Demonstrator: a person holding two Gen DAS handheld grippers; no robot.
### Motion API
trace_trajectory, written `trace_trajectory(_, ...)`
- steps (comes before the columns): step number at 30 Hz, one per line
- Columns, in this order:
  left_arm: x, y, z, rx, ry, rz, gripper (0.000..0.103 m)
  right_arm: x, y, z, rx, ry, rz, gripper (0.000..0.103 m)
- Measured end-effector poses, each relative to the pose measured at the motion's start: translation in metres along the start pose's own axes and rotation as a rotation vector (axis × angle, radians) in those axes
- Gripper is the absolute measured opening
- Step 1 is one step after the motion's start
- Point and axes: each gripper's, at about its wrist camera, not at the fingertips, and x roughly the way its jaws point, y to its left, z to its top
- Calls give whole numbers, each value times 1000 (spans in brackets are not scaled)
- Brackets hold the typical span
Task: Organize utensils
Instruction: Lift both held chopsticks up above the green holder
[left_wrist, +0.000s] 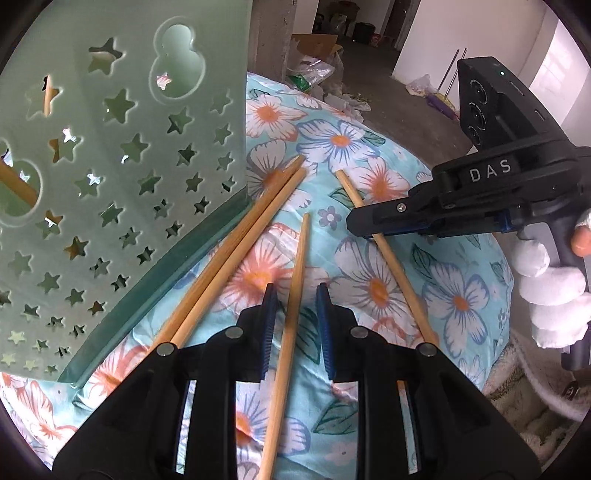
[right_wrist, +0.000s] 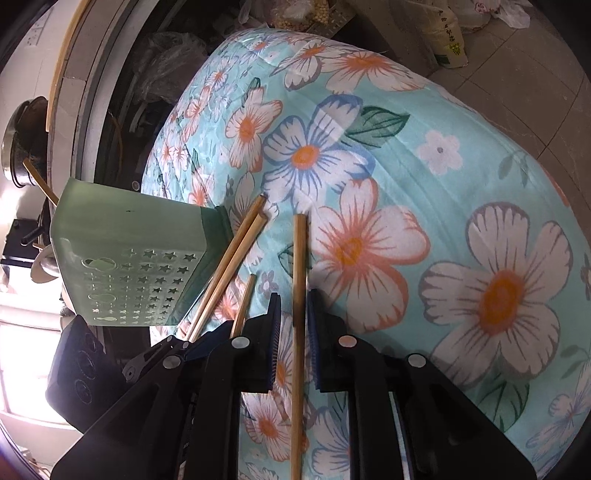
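A pale green utensil holder (left_wrist: 110, 184) (right_wrist: 129, 258) with star cutouts lies tipped on the floral cloth, with chopsticks (left_wrist: 18, 188) showing inside it. Two wooden chopsticks (left_wrist: 236, 251) (right_wrist: 229, 266) lie side by side against its base. My left gripper (left_wrist: 297, 325) is open astride a single chopstick (left_wrist: 295, 295), with a gap at each blue pad. My right gripper (right_wrist: 295, 328) (left_wrist: 360, 225) straddles another chopstick (right_wrist: 299, 258) (left_wrist: 391, 258). That stick lies close to the right pad and clear of the left one, so the jaws are open.
The blue floral cloth (right_wrist: 443, 184) covers a rounded surface that drops away at its edges. A white-gloved hand (left_wrist: 550, 288) holds the right gripper's handle. A cardboard box (left_wrist: 317, 44) and bags litter the floor beyond. A metal pot (right_wrist: 22, 147) stands at far left.
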Motion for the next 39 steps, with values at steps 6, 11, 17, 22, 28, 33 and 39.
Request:
trace_trajectory(6, 7, -4, 9, 0, -9, 43, 8, 1, -1, 0, 19, -37, 16, 7)
trace_trajectory(11, 0, 0, 9, -30, -24, 43, 6, -15, 3, -10, 9, -80, 44, 7)
trace_trajectory(17, -33, 2, 7, -64, -102, 34, 6, -48, 24, -21, -78, -164, 89, 7)
trace_trajectory(22, -74, 10, 8, -128, -207, -24, 6, -77, 49, -29, -177, -242, 114, 7)
trace_trajectory(28, -119, 21, 3, -182, -310, -64, 6, -103, 72, -38, -278, -315, 127, 7)
trace_trajectory(33, -152, 31, 2, -211, -385, -68, 6, -119, 91, -47, -354, -367, 139, 7)
trace_trajectory(39, -204, 38, 4, -223, -506, -53, 6, -131, 102, -50, -394, -389, 162, 7)
